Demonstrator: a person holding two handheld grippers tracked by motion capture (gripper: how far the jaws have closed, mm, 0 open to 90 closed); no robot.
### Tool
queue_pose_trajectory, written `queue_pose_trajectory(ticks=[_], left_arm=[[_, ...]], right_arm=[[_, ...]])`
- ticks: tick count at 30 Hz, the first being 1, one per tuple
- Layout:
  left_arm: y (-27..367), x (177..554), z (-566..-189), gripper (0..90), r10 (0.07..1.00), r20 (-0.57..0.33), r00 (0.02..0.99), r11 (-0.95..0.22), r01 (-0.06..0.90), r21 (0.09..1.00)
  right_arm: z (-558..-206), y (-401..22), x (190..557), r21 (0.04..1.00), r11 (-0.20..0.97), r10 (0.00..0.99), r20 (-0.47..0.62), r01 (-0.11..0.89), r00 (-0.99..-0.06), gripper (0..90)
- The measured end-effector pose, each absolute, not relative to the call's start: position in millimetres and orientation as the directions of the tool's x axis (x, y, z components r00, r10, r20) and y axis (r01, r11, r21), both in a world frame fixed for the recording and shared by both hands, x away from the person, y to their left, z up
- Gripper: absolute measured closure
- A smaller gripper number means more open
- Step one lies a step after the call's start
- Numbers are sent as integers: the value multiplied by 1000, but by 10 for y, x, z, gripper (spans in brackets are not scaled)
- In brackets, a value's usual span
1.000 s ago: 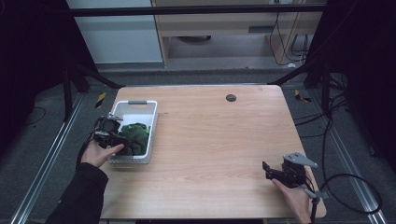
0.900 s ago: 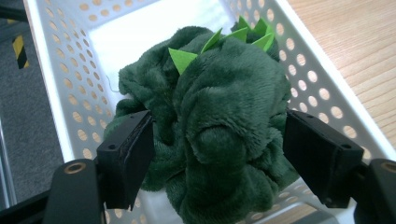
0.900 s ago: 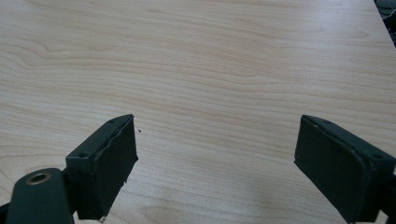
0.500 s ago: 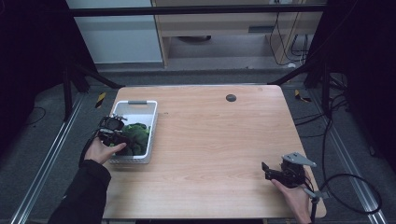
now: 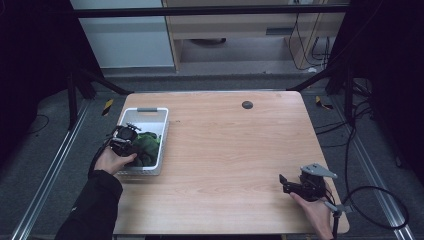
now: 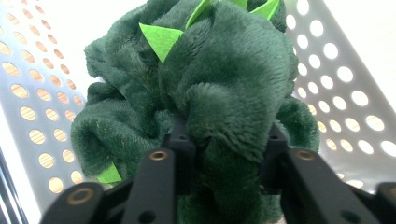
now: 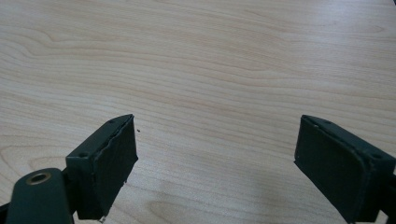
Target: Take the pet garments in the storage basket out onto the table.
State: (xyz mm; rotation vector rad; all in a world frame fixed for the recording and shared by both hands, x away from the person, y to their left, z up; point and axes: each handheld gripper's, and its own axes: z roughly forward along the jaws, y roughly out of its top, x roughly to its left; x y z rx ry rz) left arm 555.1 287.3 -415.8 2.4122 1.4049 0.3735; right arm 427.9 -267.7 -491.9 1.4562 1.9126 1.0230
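Observation:
A dark green plush toy [image 5: 148,143] with bright green felt spikes lies in a white perforated basket [image 5: 145,109] at the table's left side. My left gripper [image 5: 131,142] reaches into the basket from its left. In the left gripper view its jaws [image 6: 226,135] press on either side of a fold of the plush toy [image 6: 224,70], with the basket wall [image 6: 336,70] behind. My right gripper [image 5: 283,183] rests near the table's front right corner. Its jaws [image 7: 217,154] stand wide apart over bare wood with nothing between them.
The wooden table [image 5: 240,150] has a small black round disc [image 5: 247,104] near its far edge. Black frame posts and cables stand around the table. A cable [image 5: 370,200] trails from the right gripper off the right edge.
My left gripper has shifted slightly to the right, deeper into the plush toy in the basket. The right gripper has stayed in place.

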Motion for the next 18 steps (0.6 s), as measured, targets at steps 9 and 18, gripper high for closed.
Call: queue_pose_trajectory(ticks=[9, 18], left_arm=[[2919, 5534, -4055, 780, 882, 36, 470, -438, 787, 435], [3021, 5433, -3779, 790, 889, 22, 457, -405, 763, 503]], right_arm=[[-4923, -2674, 4282, 813, 140, 957, 35, 566, -287, 129], [-4927, -2674, 4284, 811, 143, 957, 32, 567, -287, 128]])
